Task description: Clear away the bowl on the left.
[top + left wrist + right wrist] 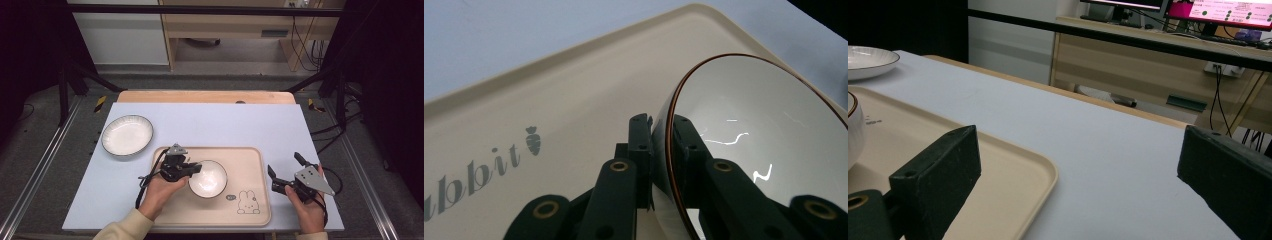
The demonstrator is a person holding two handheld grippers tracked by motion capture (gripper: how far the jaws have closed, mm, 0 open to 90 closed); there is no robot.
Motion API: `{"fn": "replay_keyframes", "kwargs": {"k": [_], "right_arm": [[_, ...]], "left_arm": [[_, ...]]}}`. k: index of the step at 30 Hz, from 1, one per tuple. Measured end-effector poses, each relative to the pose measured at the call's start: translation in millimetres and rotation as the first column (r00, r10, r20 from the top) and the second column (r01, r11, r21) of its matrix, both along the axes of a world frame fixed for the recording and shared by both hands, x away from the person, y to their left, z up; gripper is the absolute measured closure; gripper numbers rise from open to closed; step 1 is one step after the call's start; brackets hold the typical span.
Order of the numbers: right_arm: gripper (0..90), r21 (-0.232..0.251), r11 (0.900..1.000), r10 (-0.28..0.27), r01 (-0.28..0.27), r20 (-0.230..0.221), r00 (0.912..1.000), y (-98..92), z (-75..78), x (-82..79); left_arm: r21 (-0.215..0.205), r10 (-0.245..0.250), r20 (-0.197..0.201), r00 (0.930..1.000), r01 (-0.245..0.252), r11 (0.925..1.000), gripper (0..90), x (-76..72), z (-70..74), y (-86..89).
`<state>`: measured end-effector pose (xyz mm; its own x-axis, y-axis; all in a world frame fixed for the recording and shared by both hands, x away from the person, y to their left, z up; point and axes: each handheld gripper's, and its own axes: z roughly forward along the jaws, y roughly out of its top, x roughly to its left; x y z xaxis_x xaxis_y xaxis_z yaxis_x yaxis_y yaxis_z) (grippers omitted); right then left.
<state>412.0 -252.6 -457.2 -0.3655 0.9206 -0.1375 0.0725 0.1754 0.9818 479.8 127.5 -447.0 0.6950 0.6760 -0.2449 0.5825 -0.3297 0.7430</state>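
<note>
Bowl (207,178): one, rim pinched by left hand-held gripper (196,169); right hand-held gripper (285,170) spread

Left gripper (196,169) gripping bowl (208,178) rim on tray (250,155), right gripper (285,167) open beside tray

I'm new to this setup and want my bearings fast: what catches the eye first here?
First, the white bowl on the beige tray near the table's front edge, its rim pinched between the jaws of the left hand-held gripper. Next, the right hand-held gripper held off the tray's right side with its jaws wide apart and nothing between them. A white plate sits alone at the table's left, beyond the tray.
</note>
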Motion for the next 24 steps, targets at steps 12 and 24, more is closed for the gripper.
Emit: {"fn": "replay_keyframes", "kwargs": {"k": [12,24], "right_arm": [[3.7,0.001,1.0,0.0,0.0,-0.003,1.0,0.3,-0.4,0.0],[3.5,0.001,1.0,0.001,-0.001,-0.01,0.9999,0.3,-1.2,0.8]], "left_arm": [[-0.003,0.009,-0.013,0.9999,-0.009,1.0,81.4,3.4,-3.7,0.4],[-0.005,0.007,-0.019,0.9998,-0.007,1.0,81.2,5.7,-5.5,-0.2]]}}
